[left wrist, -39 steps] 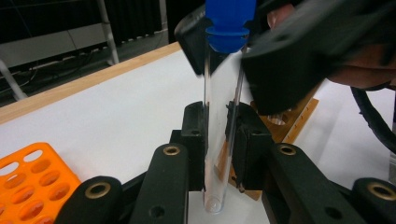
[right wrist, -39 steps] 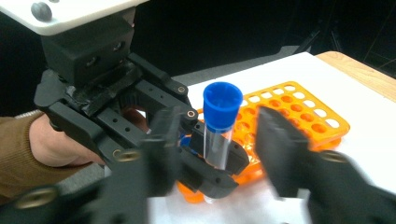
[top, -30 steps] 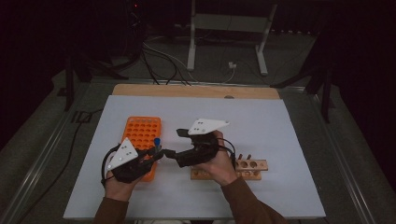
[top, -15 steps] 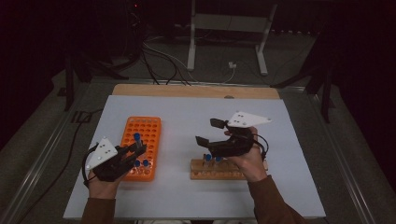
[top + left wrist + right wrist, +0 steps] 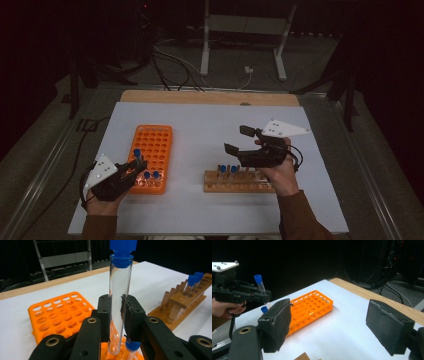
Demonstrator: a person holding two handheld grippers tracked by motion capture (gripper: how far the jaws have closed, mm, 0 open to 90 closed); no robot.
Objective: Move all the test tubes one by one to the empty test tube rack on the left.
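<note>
White tabletop (image 5: 210,125): the two hands have drawn apart. Right hand-held gripper (image 5: 239,140), jaws apart and empty, has moved above the wooden rack (image 5: 239,181); left hand-held gripper (image 5: 116,315) carries a clamped tube (image 5: 119,290) to the orange rack (image 5: 155,150), likely for insertion.

There are two racks: one orange rack (image 5: 153,156) and one wooden rack (image 5: 239,181). I count five blue-capped tubes (image 5: 136,153).

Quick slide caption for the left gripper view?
Left hand-held gripper clamps an upright blue-capped test tube above the orange rack; wooden rack stands beyond.
</note>
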